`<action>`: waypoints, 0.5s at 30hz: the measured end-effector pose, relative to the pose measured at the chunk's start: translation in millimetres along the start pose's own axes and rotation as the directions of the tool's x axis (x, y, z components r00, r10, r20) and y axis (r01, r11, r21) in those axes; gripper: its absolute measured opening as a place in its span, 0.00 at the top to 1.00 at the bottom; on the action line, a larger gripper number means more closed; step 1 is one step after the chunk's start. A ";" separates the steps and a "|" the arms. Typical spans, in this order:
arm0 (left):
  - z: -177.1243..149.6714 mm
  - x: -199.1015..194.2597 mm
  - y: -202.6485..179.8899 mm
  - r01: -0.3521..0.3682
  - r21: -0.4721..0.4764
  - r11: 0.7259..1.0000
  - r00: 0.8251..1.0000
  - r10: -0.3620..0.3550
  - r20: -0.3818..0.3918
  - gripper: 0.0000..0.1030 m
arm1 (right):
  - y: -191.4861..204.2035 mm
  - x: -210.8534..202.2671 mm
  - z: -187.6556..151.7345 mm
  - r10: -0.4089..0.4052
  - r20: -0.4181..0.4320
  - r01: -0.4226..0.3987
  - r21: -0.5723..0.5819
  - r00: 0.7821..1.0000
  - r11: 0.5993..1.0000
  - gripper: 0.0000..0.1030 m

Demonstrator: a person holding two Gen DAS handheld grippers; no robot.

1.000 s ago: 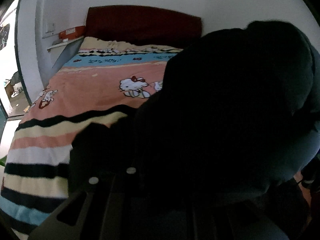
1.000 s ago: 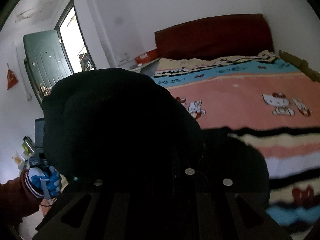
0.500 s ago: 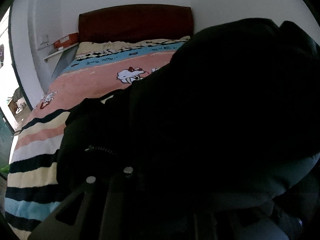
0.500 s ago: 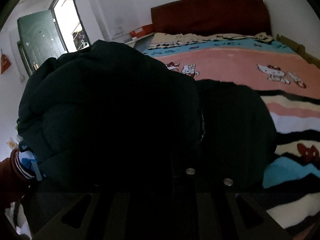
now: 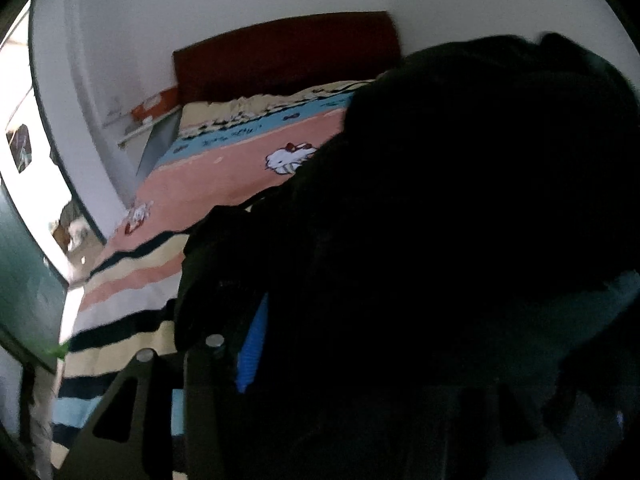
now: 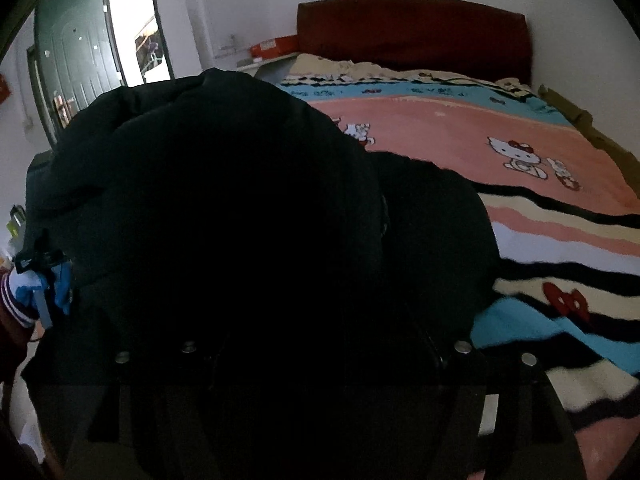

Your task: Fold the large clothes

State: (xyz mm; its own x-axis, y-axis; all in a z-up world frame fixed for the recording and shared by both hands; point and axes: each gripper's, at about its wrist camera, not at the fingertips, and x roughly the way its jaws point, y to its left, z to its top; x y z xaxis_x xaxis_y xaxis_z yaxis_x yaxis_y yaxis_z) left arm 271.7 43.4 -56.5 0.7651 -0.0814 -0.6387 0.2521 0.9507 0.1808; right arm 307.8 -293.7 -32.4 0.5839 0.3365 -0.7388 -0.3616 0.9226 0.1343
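Both grippers — my left gripper (image 5: 320, 392) and right gripper (image 6: 320, 380) — are opening, dark coat (image 6: 224, 216) bunched between each pair of jaws; it lies forward on the bed (image 6: 460, 136), its bulk between my hands, neither clearly nearer.

Right in front of both your hands a bulky black coat (image 5: 460, 220) blocked nearly everything; it filled the middle of each view and hid the fingers, so you could not tell what lay under it. In the right wrist view the same coat (image 6: 240, 220) left open room only to its right, where the striped bedspread (image 6: 560, 240) lay flat and bare up to the dark red headboard (image 6: 412, 36). In the left wrist view the bedspread (image 5: 132, 280) was free to the left of the coat, though the bed's edge fell away there. A shelf with an orange box (image 5: 156, 106) stood against the wall, near the headboard (image 5: 288, 56).
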 end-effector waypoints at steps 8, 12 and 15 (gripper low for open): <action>-9.7 -32.7 19.5 0.109 0.015 0.994 0.993 -0.110 0.034 0.51 | 14.9 -32.4 -14.1 -0.019 -0.011 0.019 0.033 1.000 0.999 0.29; 7.1 -60.7 37.8 0.165 -0.029 0.986 0.986 -0.163 0.040 0.50 | 23.7 -55.3 3.2 -0.029 0.020 0.028 0.040 0.999 0.999 0.29; 45.4 -66.8 54.7 0.199 -0.101 0.975 0.979 -0.193 0.073 0.46 | 29.3 -63.2 32.4 -0.039 0.055 0.037 0.031 0.998 0.999 0.28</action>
State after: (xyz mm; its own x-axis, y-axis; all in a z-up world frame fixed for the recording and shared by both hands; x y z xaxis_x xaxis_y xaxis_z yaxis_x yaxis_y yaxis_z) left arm 261.3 87.2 30.0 0.7433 -0.2844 -0.6055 0.3384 0.9406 -0.0265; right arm 283.9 -281.9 39.6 0.6363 0.3100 -0.7064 -0.3165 0.9400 0.1273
